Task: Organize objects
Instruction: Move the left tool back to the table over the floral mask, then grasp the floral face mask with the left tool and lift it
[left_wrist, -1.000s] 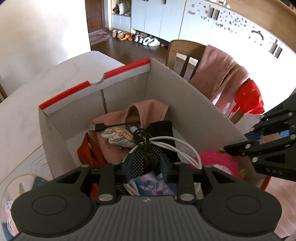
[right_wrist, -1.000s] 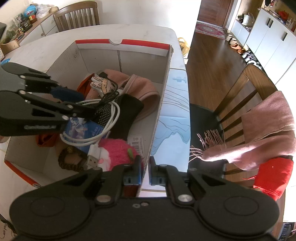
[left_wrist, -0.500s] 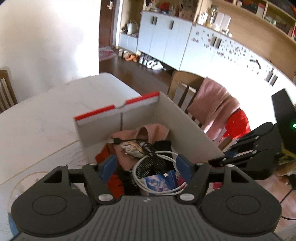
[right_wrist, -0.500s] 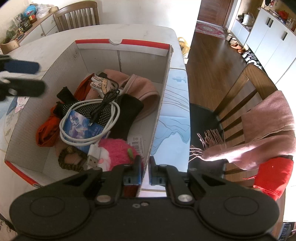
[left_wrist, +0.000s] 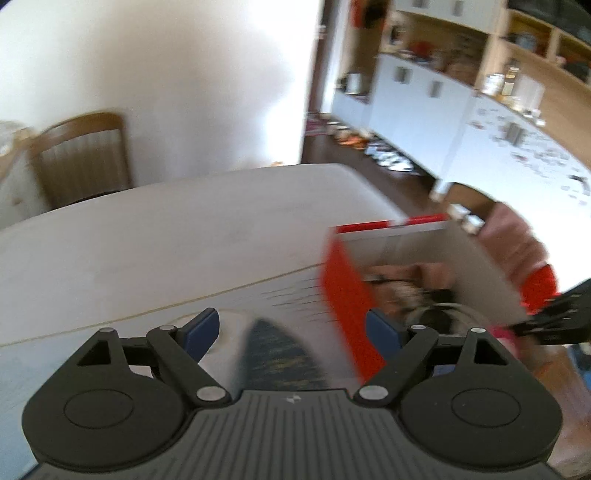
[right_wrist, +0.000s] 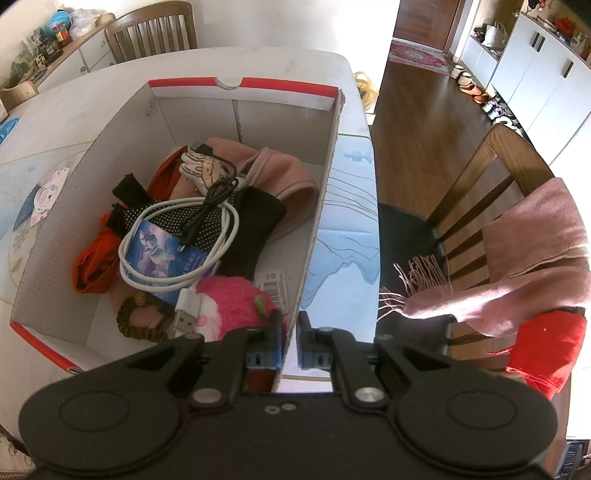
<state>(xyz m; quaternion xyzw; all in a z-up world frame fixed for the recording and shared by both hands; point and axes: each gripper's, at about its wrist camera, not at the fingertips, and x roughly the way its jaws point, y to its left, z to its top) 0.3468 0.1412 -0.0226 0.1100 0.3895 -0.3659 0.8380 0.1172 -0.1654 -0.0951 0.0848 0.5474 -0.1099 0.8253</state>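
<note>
We've got the cardboard box (right_wrist: 317, 206) sitting on the white table (right_wrist: 110, 85), red trim along its rim, and it's packed. A coiled white USB cable (right_wrist: 177, 258) lies on top of a blue printed packet (right_wrist: 159, 251), with a black cable (right_wrist: 207, 206) looped across it. Under those sit a black dotted glove (right_wrist: 207, 225), a pink cloth (right_wrist: 273, 177), an orange cloth (right_wrist: 96, 262), a fluffy pink toy (right_wrist: 232, 306) and a brown hair tie (right_wrist: 136, 325) down at the near end.

Our right gripper (right_wrist: 290, 345) is clamped tight on the near end of the box's right wall, pads either side of the cardboard. Our left gripper (left_wrist: 291, 332) is out over the table, just left of the box, its jaws opening wide with nothing between them; that view is blurred.

Beside the table, a wooden chair (right_wrist: 491, 177) carries a pink fringed scarf (right_wrist: 517, 258) and a red garment (right_wrist: 546, 347).
</note>
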